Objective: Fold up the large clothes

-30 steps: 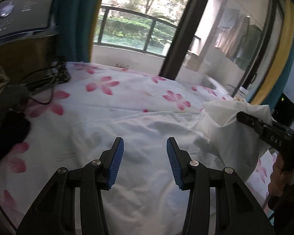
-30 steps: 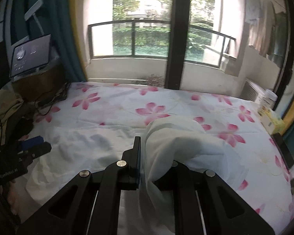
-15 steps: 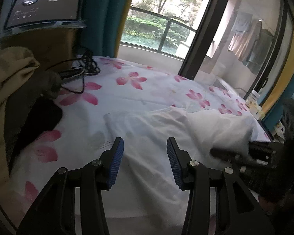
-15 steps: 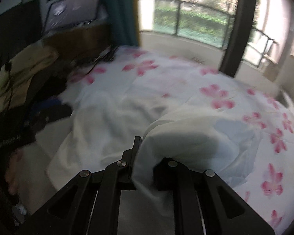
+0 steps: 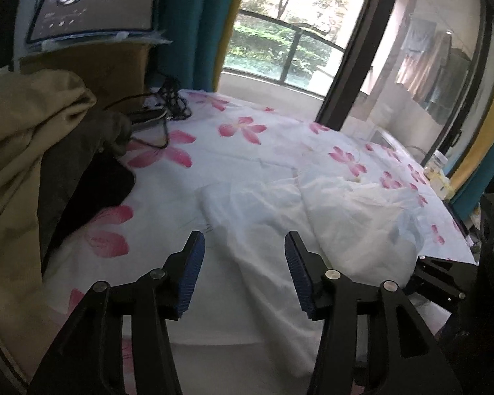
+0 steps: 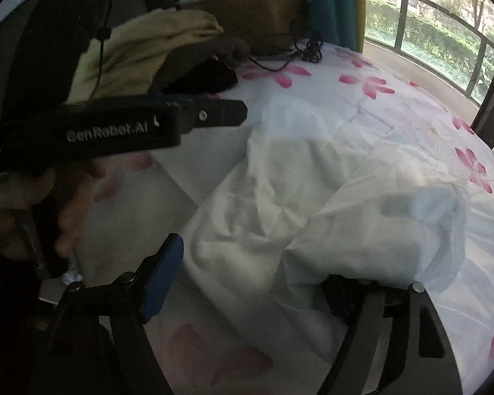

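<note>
Two tongs stand open: my right tongs (image 6: 250, 283), jaws just spread, have let a fold of the white garment (image 6: 280, 204) drop onto the flowered bed sheet (image 6: 395, 105); cloth drapes one finger. My left tongs (image 5: 243, 263) hover empty. Next I judge: regrip an edge. Readable: "GenRobot.AI".

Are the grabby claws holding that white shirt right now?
No, nothing is held. The right gripper has just opened its jaws and let the white garment go, though cloth drapes over one side. The left gripper is open too.
</note>
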Tool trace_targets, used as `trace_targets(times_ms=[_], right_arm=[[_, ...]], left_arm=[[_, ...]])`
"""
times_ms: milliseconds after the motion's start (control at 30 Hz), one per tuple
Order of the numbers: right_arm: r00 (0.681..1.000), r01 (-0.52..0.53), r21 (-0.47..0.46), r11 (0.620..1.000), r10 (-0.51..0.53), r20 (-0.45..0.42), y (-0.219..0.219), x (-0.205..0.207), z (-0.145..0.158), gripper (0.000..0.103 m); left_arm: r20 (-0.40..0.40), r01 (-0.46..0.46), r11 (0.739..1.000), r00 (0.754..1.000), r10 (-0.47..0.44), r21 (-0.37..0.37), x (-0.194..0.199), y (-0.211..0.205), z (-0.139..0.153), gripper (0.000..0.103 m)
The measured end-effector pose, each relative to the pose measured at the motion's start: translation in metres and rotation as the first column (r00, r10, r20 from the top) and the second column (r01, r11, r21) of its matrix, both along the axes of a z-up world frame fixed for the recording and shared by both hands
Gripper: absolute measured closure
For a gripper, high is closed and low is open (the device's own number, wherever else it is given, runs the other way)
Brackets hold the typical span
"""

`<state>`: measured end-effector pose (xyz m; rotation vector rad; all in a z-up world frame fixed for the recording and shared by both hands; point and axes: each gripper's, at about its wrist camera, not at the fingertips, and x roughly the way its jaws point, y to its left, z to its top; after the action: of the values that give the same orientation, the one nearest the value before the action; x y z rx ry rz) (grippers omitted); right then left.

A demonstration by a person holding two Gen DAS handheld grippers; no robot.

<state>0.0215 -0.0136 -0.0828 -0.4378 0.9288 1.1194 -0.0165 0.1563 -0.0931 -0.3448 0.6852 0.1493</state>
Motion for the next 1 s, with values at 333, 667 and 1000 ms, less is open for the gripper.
trace_targets(times_ms=[333, 667, 1000], right_arm=[[0.998, 0.038, 0.148, 0.988, -0.046, 0.051, -0.057, 0.003, 0.049, 0.024], [0.921, 0.369, 0.18, 0.912, -0.384, 0.058, -0.146, 0.063, 0.039, 0.024], [0.825, 0.555, 0.125, 0.822, -0.563, 0.04, -0.192, 0.108, 0.011, 0.024]], left_arm=[[0.017, 0.122, 0.992, 0.992, -0.123, 0.026, 0.042, -0.045, 0.03, 0.048], [-0.041, 0.31, 0.947, 0.951, -0.307, 0.085, 0.097, -0.127, 0.034, 0.043], [-0.195, 0.33, 0.936, 0.933, -0.303, 0.126, 0.095, -0.116, -0.01, 0.095]])
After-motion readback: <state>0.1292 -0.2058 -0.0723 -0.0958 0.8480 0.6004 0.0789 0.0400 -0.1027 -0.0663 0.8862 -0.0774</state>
